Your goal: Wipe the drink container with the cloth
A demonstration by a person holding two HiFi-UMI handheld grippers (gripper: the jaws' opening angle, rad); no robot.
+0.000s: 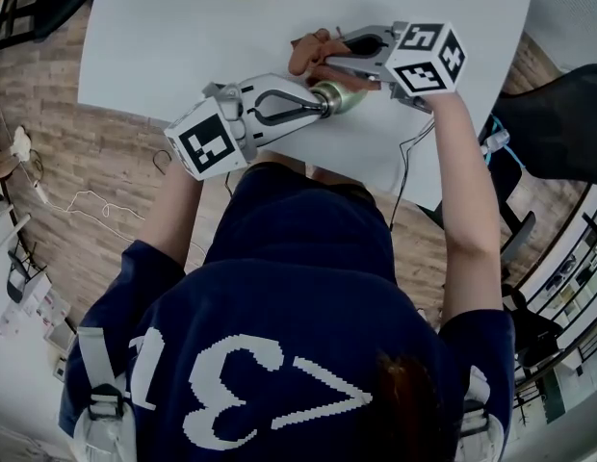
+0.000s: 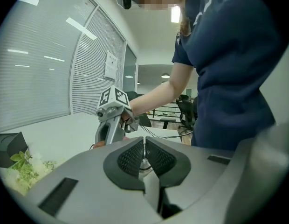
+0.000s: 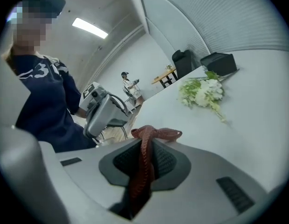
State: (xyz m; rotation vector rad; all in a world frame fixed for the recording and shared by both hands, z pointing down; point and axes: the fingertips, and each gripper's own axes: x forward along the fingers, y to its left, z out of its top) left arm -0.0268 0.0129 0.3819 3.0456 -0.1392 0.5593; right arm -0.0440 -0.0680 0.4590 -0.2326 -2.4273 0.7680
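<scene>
Left claw (image 1: 316, 102) is closed on the container (image 1: 342, 96): in the left gripper view its 2 ribbed pads (image 2: 130, 158) stand almost together with only a thin bright metal edge pinched between them. From the head view the container is a small metal one with a greenish tint, lying roughly level and held by its end above the near part of the white table (image 1: 183, 37), just in front of the person's body. Right claw (image 1: 327, 58) is closed on the cloth (image 1: 303, 54), a reddish-brown strip that runs up between its pads and bunches in a knot past the tips (image 3: 156, 133). This claw sits just beyond the container, angled toward it, with the cloth close beside the container's upper side; whether the 2 touch I cannot tell. Each claw shows in the other's view, with its marker cube on top. A bunch of white and green flowers (image 3: 202, 93) lies farther off on the table, near a black box (image 3: 219, 62).
</scene>
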